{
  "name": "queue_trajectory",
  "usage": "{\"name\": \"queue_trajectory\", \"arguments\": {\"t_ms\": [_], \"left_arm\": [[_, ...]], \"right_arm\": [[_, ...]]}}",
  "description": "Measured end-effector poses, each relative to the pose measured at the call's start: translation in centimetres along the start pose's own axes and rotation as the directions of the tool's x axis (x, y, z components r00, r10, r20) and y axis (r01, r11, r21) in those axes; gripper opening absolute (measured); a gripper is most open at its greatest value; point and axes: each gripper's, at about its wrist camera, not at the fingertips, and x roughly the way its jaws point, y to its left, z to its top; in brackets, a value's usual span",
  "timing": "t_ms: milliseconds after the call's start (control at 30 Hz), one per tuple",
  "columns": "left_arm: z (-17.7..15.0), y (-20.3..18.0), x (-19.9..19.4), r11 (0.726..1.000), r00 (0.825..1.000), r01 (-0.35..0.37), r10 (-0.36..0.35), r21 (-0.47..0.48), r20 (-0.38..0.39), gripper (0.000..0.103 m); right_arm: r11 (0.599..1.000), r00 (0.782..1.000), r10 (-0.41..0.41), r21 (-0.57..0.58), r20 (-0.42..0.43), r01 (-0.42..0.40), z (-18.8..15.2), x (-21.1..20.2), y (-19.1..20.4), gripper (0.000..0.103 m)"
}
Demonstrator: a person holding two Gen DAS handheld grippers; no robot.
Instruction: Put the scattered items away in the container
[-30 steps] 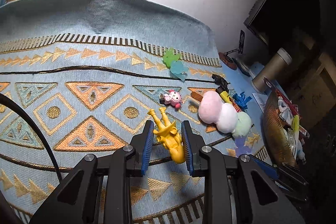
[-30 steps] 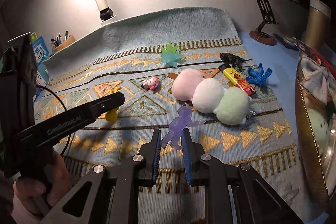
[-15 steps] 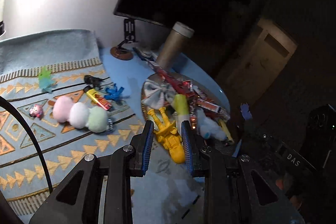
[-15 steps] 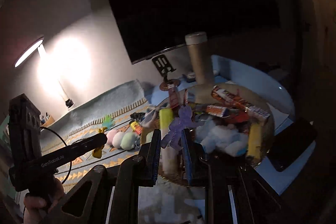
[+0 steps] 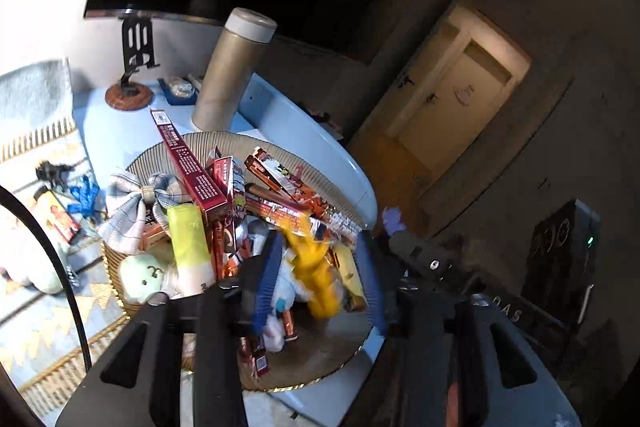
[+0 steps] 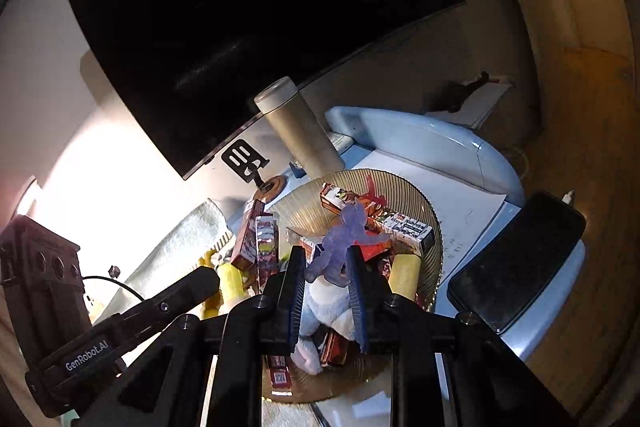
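Note:
The container is a round ribbed gold bowl (image 5: pixel 320 367) (image 6: pixel 404 187) full of snack boxes, plush toys and a plaid bow. My left gripper (image 5: pixel 320 283) hangs over the bowl with its jaws wide apart; the yellow figure (image 5: pixel 316 267) is blurred between them, loose and touching neither pad. My right gripper (image 6: pixel 326 287) is also over the bowl; its jaws stand a little apart and the purple figure (image 6: pixel 344 239) sits between the pads, still touching them.
A tan thermos (image 5: pixel 232 67) and a black phone stand (image 5: pixel 134 67) stand behind the bowl. A black phone (image 6: pixel 516 259) lies to the bowl's right. The patterned mat (image 5: pixel 36 155) at left holds a blue figure (image 5: pixel 84 193), a black figure and plush balls.
Both grippers moved from above the bowl's edge to over its middle. The left jaws opened and the yellow figure came loose. The right jaws widened around the purple figure.

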Motion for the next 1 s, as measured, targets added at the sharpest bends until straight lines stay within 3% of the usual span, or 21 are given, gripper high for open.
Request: {"name": "queue_trajectory", "arguments": {"t_ms": [133,433,600,733,833,1000], "left_arm": [[0.0,1.5,0.9,0.996,0.999,0.013,-0.018,-0.088,-0.049,0.041],[-0.7,3.0,-2.2,0.994,1.0,0.006,-0.006,-0.112,-0.004,0.042],[-1.7,3.9,-5.1,0.994,0.999,-0.027,0.031,-0.103,0.031,0.042],[-2.4,5.7,-7.9,0.989,0.997,-0.046,0.054,-0.142,0.054,0.042],[-3.1,7.3,-10.3,0.982,0.992,-0.084,0.099,-0.169,0.08,0.042],[-5.3,11.2,-15.0,0.952,0.975,-0.143,0.182,-0.269,0.128,0.042]], "right_arm": [[0.994,0.987,0.071,0.095,-0.147,-0.057,0.3,2.9,-1.8,0.025],[0.986,0.99,0.087,0.15,-0.112,-0.07,-0.8,1.7,-2.9,0.03],[0.996,0.993,0.076,0.042,-0.095,-0.073,-1.6,0.5,0.0,0.032],[0.991,0.986,0.123,-0.041,-0.114,-0.129,-2.6,0.1,3.1,0.033],[0.979,0.981,0.14,-0.127,-0.136,-0.157,-3.6,0.0,6.0,0.034],[0.93,0.983,0.087,-0.34,-0.161,-0.138,-6.2,0.4,11.9,0.034]]}}
